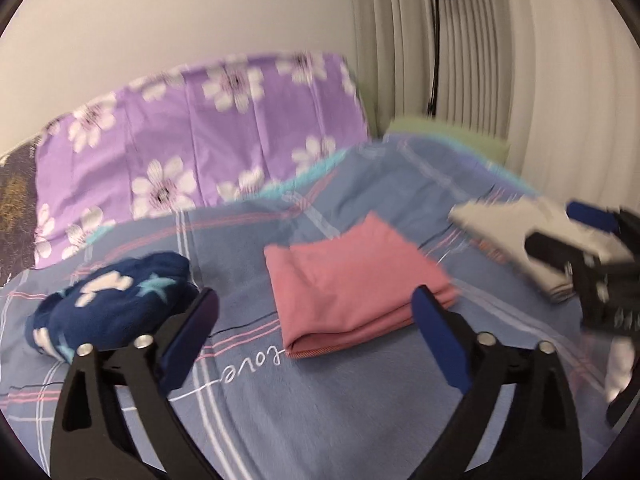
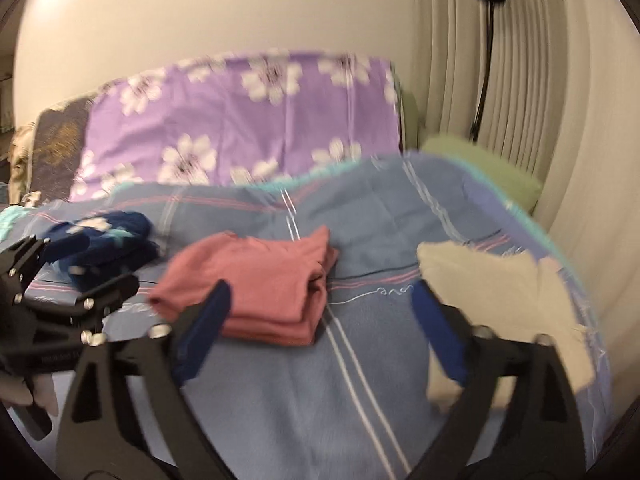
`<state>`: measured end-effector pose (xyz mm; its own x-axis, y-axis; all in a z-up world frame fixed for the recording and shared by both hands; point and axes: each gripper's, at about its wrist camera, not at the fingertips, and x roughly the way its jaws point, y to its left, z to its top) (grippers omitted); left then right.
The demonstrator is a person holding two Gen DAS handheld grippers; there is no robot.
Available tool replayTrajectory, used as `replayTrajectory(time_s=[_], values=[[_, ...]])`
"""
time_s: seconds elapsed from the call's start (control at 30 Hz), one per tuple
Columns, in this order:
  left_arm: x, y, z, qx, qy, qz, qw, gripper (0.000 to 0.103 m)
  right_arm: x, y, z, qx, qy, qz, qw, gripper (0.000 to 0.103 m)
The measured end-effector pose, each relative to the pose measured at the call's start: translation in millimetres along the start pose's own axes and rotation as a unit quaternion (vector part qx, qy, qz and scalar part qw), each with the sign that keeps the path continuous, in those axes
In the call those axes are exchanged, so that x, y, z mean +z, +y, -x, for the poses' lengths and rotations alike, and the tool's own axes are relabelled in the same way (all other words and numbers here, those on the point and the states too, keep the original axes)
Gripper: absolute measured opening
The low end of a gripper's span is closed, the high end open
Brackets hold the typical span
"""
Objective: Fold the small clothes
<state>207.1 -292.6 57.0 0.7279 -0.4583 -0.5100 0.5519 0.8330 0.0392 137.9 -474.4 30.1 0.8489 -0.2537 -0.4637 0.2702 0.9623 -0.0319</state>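
pale cloth (image 1: 516, 236) blurred, behind right tool (image 1: 592, 256)

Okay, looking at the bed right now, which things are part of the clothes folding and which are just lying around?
Part of the job:
pink garment, folded
navy garment, bundled
white garment
left gripper and right gripper, both open and empty

Just lying about:
blue blanket
purple floral cover
green pillow
curtain

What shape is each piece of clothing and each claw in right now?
Pink garment: folded flat on the blue plaid cover.
Navy star-print garment: bunched, not folded.
Cream garment: lying loose, unfolded.
Left claw: open, empty.
Right claw: open, empty.
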Motion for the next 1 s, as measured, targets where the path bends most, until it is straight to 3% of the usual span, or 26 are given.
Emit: replayTrajectory(time_s=[0.13, 0.37, 0.57, 0.73, 1.0], values=[[0.4, -3.0, 59.6, 0.003, -0.042, 0.006, 0.9991, 0.101, -4.4, 4.7, 66.2, 0.014, -0.045, -0.021, 0.999, 0.101], [-10.2, 1.8, 136.9, 0.034, -0.074, 0.023, 0.9965, 0.101, -13.4, 13.1, 138.6, 0.008, -0.067, -0.039, 0.997, 0.101], [-22.6, -1.6, 191.7, 0.041, -0.103, 0.020, 0.9937, 0.102, -25.1, 28.7, 180.0, 0.017, -0.060, -0.030, 0.998, 0.101], [-31.7, -6.8, 221.3, 0.074, -0.101, 0.019, 0.9920, 0.102, -33.5, 37.3, 211.2, 0.016, -0.071, -0.034, 0.997, 0.101], [-51.7, -7.0, 258.9, 0.068, -0.099, 0.040, 0.9920, 0.102, -48.0, 37.1, 235.5, 0.021, -0.060, -0.051, 0.997, 0.101]])
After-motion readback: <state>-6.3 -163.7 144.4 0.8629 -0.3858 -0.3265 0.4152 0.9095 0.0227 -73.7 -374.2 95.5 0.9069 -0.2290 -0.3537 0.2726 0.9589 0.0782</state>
